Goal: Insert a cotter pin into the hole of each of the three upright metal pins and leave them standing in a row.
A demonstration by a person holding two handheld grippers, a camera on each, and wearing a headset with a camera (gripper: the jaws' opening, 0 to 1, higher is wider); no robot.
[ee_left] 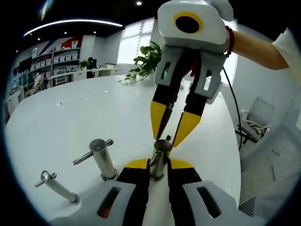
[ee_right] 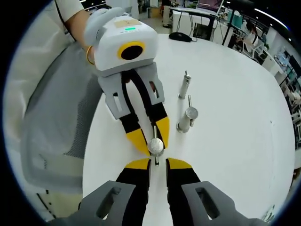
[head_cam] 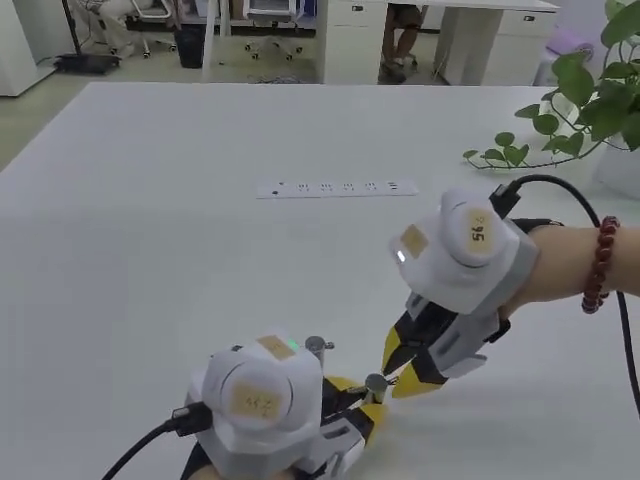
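Pin assembly on a white surface (head_cam: pixel 200 200). The left tool (ee_left: pixel 159 165) rises from the bottom of the left gripper view with both jaws clamped around the shaft of an upright metal pin (ee_left: pixel 160 153), which stands on the surface near its front edge. The right tool (ee_right: pixel 157 164) reaches down from above, its jaws drawn close on a thin cotter pin (ee_left: pixel 162 127) whose free end touches the head of the clamped pin. Just beside it stands a second pin (ee_left: pixel 102 157), a cotter pin already through its head and sticking out on both sides. A third pin (ee_left: pixel 59 187), with a ringed piece at its top, continues the row further from the tools.
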